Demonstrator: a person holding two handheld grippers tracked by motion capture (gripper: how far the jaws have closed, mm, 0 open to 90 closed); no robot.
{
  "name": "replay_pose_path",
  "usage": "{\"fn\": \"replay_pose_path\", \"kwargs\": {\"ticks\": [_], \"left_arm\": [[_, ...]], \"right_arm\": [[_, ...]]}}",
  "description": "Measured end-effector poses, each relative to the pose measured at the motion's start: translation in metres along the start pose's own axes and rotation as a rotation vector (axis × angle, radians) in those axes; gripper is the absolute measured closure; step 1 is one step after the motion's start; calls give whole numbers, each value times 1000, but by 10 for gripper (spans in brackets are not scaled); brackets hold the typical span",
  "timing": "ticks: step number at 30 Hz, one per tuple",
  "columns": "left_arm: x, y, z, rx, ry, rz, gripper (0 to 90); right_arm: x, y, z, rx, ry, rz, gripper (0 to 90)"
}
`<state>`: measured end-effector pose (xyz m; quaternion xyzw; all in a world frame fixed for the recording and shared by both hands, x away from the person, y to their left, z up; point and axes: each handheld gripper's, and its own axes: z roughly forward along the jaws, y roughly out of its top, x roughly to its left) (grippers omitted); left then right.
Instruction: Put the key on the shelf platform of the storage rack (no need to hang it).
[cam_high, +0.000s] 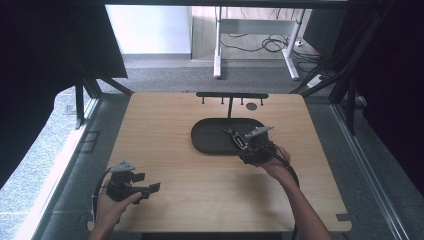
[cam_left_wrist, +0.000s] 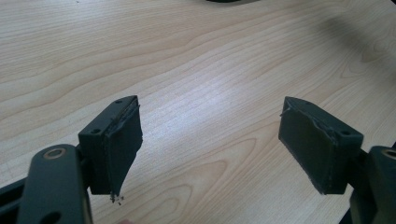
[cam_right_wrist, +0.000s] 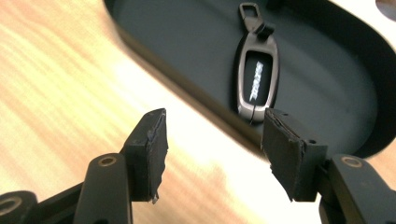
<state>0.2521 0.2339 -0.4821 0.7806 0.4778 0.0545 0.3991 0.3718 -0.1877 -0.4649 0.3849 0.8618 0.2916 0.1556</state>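
A dark key fob (cam_right_wrist: 257, 81) with a light label and a clip ring lies flat inside the black oval tray (cam_right_wrist: 187, 42); in the high view the key fob (cam_high: 236, 137) rests in the right half of the tray (cam_high: 210, 137). My right gripper (cam_right_wrist: 215, 119) is open just short of the tray's near rim, with the fob right beyond its right jaw and nothing between the jaws. From above, the right gripper (cam_high: 246, 149) sits at the tray's front right edge. My left gripper (cam_left_wrist: 210, 102) is open over bare wood, near the table's front left corner (cam_high: 149, 182).
A black T-shaped rack (cam_high: 231, 95) with several small hooks rises behind the tray. A small dark disc (cam_high: 251, 106) lies near its base. The wooden table (cam_high: 170, 125) ends in edges on all sides, with dark frame posts and floor cables beyond.
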Motion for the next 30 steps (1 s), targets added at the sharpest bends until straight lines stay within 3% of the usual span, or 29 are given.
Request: {"fn": "replay_pose_path", "kwargs": {"ticks": [10, 16, 19, 30], "left_arm": [[-2, 0, 3, 9, 5, -1, 217], [-2, 0, 1, 4, 11, -3, 216], [-2, 0, 1, 5, 12, -1, 216], [-2, 1, 2, 9, 5, 5, 216]], "right_arm": [[1, -54, -10, -24, 46, 23, 412], [2, -78, -6, -20, 41, 33, 413], [2, -83, -3, -1, 35, 23, 411], [0, -87, -10, -61, 2, 35, 409]]}}
